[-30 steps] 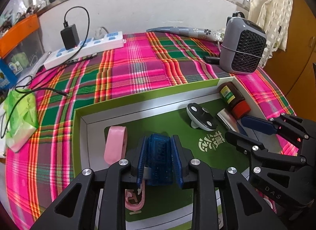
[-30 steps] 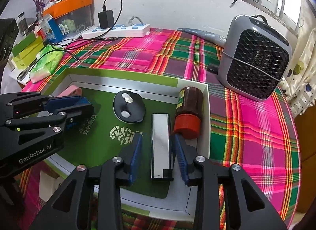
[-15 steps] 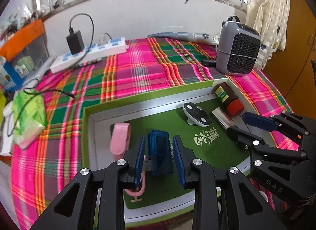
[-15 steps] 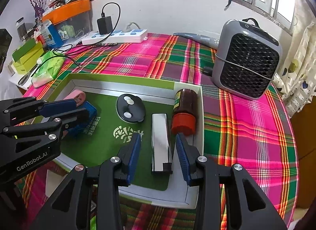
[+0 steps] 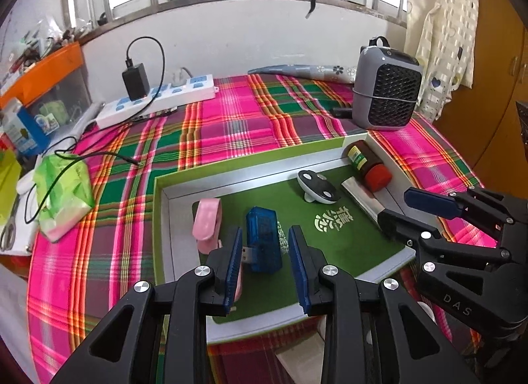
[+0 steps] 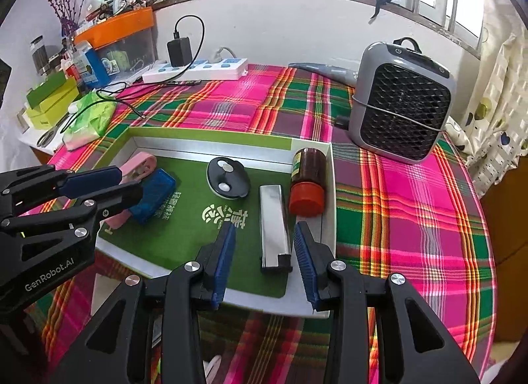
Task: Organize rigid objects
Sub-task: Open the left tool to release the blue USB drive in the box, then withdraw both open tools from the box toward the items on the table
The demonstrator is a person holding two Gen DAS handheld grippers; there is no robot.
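We see a shallow green-lined box (image 5: 250, 171) resting on the plaid-covered tabletop (image 5: 231, 120), and all five small things lie inside it. Our left hand-held gripper (image 5: 265, 263) is released: its blue pads stand on either side of the blue USB tester (image 5: 264, 235) without touching it, and the tester lies flat on the green lining just beside the pink clip (image 5: 207, 224). Our right hand-held gripper (image 6: 265, 263) is likewise released, its pads flanking the silver lighter (image 6: 274, 227) with a gap on both sides. The brown bottle with the red cap (image 6: 307, 179) lies on its side against the box's right wall, and the black oval remote (image 6: 226, 177) sits near the middle. A grey fan heater (image 6: 402, 100) stands behind the box.
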